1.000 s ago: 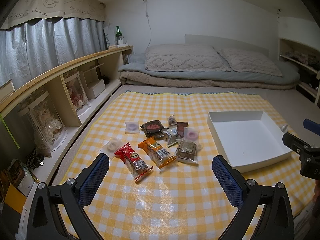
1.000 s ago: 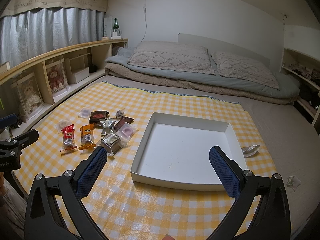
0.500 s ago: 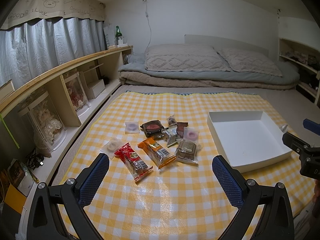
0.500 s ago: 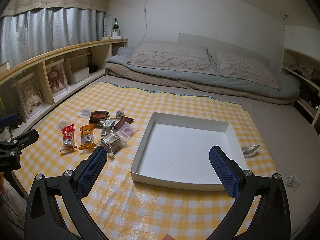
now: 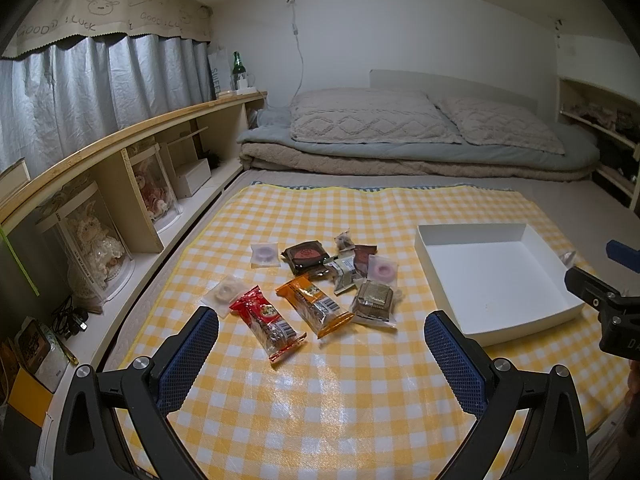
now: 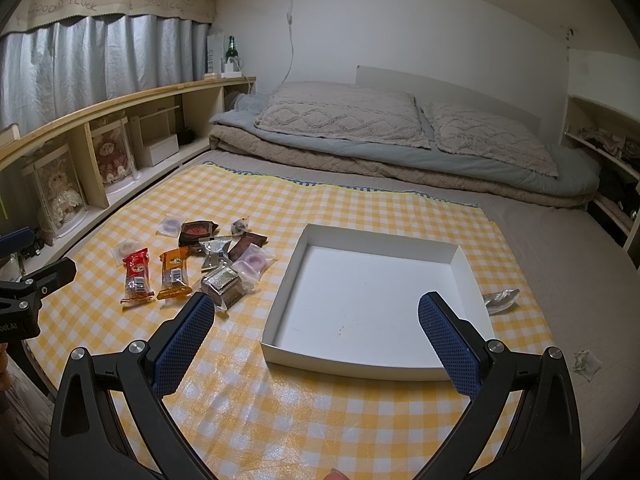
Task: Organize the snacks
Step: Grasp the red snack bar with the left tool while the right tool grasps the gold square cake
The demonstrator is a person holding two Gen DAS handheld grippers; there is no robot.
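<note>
a glossy yellow-and-white checked cloth (image 5: 360, 384) lies over the mattress, its plastic sheen catching the light. on it, a loose cluster of wrapped snacks sits at about 9 o'clock from a shallow white box (image 6: 400, 256), near it but not touching. the box is square, thin-walled cardboard, and its matte floor is bare except for a few faint specks.

the snacks are small and crinkly. a red packet (image 5: 266, 320) and an orange packet (image 5: 314, 306) are long bars with clear ends showing barcodes, lying side by side at the 6 o'clock edge of the pile. just at 3 o'clock of the orange one sits a square brown cake in a clear wrapper (image 5: 374, 302). a dark glossy packet (image 5: 306, 254) lies at 12 o'clock of the pile, with a pale ring sweet in a clear sachet (image 5: 264, 254) at its 9 o'clock side.

the left gripper (image 5: 320, 336) hovers above the cloth at 6 o'clock of the pile, its blue textured pads spread wide with nothing between them. the right gripper (image 6: 314, 320) hangs over the box's near wall, likewise spread and empty.
</note>
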